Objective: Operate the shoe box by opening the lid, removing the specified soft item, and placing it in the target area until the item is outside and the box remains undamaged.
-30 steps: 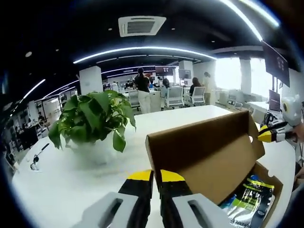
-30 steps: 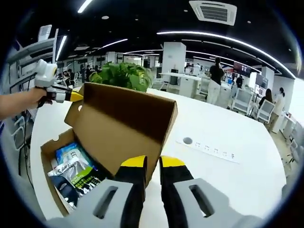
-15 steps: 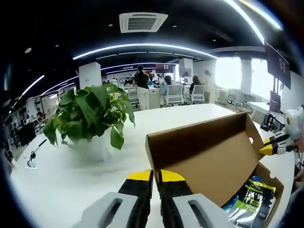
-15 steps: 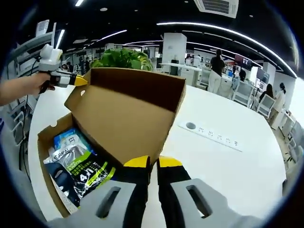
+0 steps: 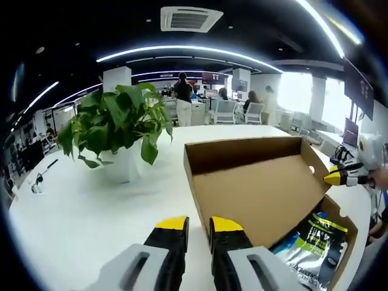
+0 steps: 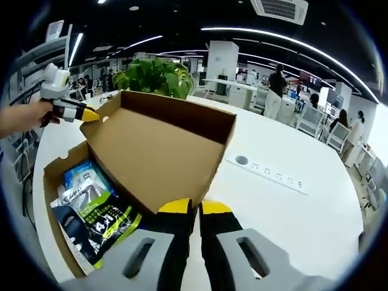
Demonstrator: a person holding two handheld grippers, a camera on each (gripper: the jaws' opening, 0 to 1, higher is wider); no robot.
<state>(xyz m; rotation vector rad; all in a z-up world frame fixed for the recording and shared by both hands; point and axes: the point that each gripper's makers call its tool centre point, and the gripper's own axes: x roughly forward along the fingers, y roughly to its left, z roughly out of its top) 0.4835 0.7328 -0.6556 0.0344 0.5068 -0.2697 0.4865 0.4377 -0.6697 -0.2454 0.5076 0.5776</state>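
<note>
We have the shoe box [image 6: 151, 151] open on the bench [image 6: 291, 212], lid [image 5: 254, 182] tipped back. Our right gripper [image 6: 193, 209] pinches the lid edge; our left gripper [image 5: 197, 223] is slightly parted, empty. Next, we reach for the soft packet [image 6: 97, 212] inside.

Brown shoe box [image 6: 159, 159]; green-and-black packet [image 6: 97, 215]; white table [image 6: 285, 218]
</note>
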